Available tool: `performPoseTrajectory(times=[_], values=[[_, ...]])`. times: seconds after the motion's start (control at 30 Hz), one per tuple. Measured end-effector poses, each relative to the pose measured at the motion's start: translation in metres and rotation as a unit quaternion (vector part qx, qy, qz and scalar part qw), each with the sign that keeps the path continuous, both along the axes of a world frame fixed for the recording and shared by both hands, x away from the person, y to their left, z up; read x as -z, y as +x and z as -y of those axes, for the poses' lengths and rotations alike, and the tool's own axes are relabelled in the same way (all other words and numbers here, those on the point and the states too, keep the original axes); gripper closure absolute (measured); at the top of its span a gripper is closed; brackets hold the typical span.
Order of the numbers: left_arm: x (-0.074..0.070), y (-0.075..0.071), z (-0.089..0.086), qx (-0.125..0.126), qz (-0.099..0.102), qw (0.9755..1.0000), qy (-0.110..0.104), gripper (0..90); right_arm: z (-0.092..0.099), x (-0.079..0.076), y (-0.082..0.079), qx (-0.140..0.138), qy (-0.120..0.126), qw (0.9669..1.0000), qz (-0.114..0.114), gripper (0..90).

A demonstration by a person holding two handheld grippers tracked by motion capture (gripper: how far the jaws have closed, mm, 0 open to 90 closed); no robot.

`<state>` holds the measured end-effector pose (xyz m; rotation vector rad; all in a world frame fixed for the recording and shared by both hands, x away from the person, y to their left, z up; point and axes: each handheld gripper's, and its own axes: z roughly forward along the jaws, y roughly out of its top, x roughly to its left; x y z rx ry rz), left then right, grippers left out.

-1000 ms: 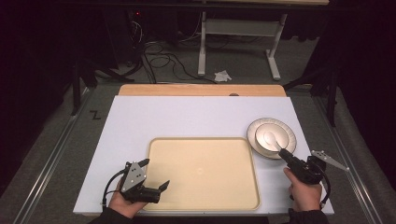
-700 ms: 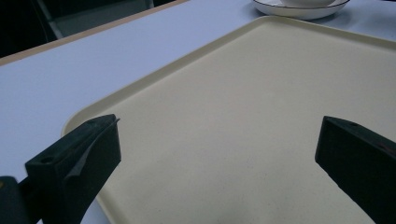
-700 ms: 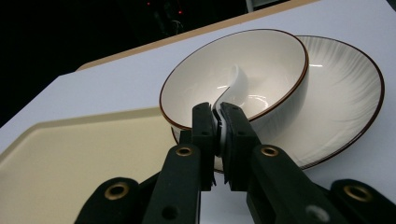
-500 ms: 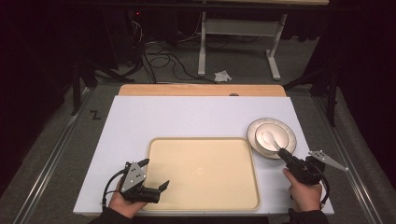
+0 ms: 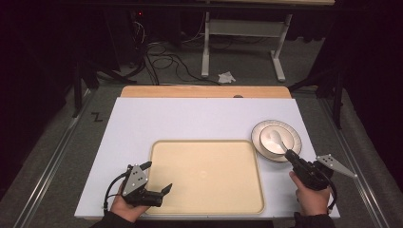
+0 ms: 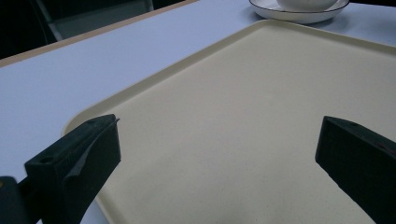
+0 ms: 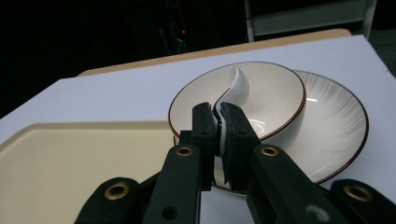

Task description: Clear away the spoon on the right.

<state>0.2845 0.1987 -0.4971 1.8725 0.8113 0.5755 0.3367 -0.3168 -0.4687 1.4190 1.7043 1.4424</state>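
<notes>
Spoon pinched by its handle in my right claw, its scoop resting inside the bowl on the plate beside the tray; my left claw (gaping, empty) waits over the tray's near corner on the desk.

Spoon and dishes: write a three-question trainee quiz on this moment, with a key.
1. True or false: the right gripper is shut on the spoon.
2. Where does the bowl sit? A on the tray, B on the plate, C on the bare table.
3. Fill in: the left gripper hovers with open jaws over the ____.

Key: 1 true, its jaws pinch the white handle. 2 B, it sits on the plate, beside the tray. 3 tray.
</notes>
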Motion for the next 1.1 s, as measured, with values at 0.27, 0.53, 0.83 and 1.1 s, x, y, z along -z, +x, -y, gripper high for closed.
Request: performPoseTrajectory(times=[0.27,0.53,0.83,1.1], values=[[0.000,0.000,-0.001,-0.002,0.001,1.0000,-0.004,0.6,-0.004,-0.006,-0.008,-0.004,-0.022,0.9990,0.039,86.8],[-0.001,0.000,-0.001,-0.002,0.002,1.0000,-0.008,0.2,-0.011,-0.014,-0.017,-0.011,-0.031,0.9965,0.076,86.8],[-0.001,0.000,-0.002,-0.007,0.006,0.9999,-0.008,0.2,-0.019,-0.017,-0.022,-0.024,-0.032,0.9953,0.088,86.8],[-0.001,0.000,-0.002,-0.005,0.006,1.0000,-0.006,0.2,-0.028,-0.016,-0.024,-0.047,-0.037,0.9944,0.088,86.9]])
